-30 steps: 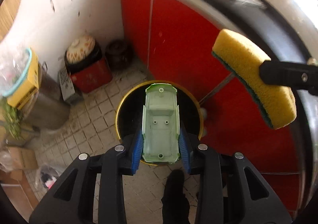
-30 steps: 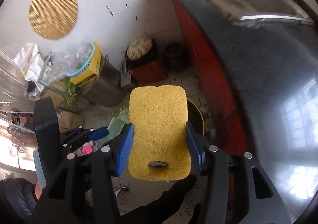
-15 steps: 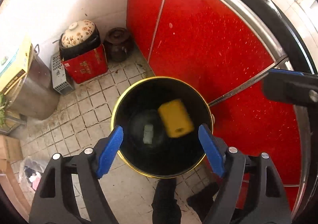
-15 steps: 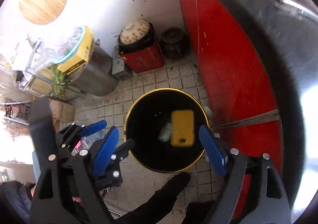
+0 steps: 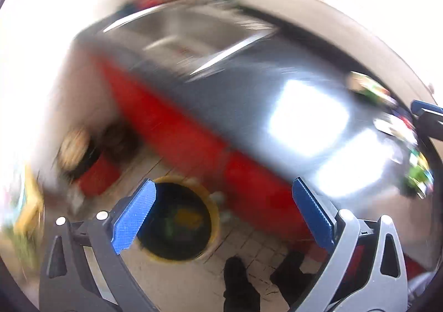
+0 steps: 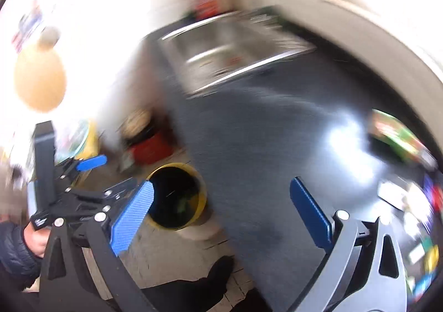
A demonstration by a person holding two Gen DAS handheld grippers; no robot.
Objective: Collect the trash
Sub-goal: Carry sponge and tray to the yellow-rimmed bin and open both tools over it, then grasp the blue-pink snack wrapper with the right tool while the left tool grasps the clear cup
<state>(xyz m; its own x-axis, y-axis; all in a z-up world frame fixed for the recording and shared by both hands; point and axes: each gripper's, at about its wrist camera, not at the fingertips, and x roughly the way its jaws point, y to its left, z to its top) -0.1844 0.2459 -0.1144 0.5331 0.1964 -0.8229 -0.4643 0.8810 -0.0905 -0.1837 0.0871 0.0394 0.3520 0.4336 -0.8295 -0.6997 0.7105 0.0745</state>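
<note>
Trash sits at the bottom of the yellow-rimmed bin (image 5: pixel 177 219) on the tiled floor (image 5: pixel 243 242): a yellow sponge (image 5: pixel 188 216) and a pale green piece (image 5: pixel 169 224) just at its nine o'clock. Motion blur smears both, so the way their long axes run cannot be told. From the right wrist view the bin (image 6: pixel 175 195) shows only a faint green smudge in its dark well.

Left tongs (image 5: pixel 224 217) are spread wide, having just been opening, with nothing between the blue pads (image 5: pixel 134 219); the bin lies under the pad at nine o'clock. Right tongs (image 6: pixel 220 215) are likewise spread wide, just opened, and empty; their nine o'clock pad overlaps the bin's rim.

Beyond the bin, at twelve to three o'clock, a red cabinet front (image 5: pixel 177 129) carries the dark counter (image 5: pixel 249 84), with a steel sink (image 5: pixel 193 32) sunk in it at twelve o'clock. More blurred litter (image 6: pixel 398 134) lies on the counter at three o'clock. At nine o'clock in the right view a hand (image 6: pixel 34 237) in a dark sleeve grips the other tool. Dark shoes (image 5: pixel 241 278) stand on the floor at six o'clock.
</note>
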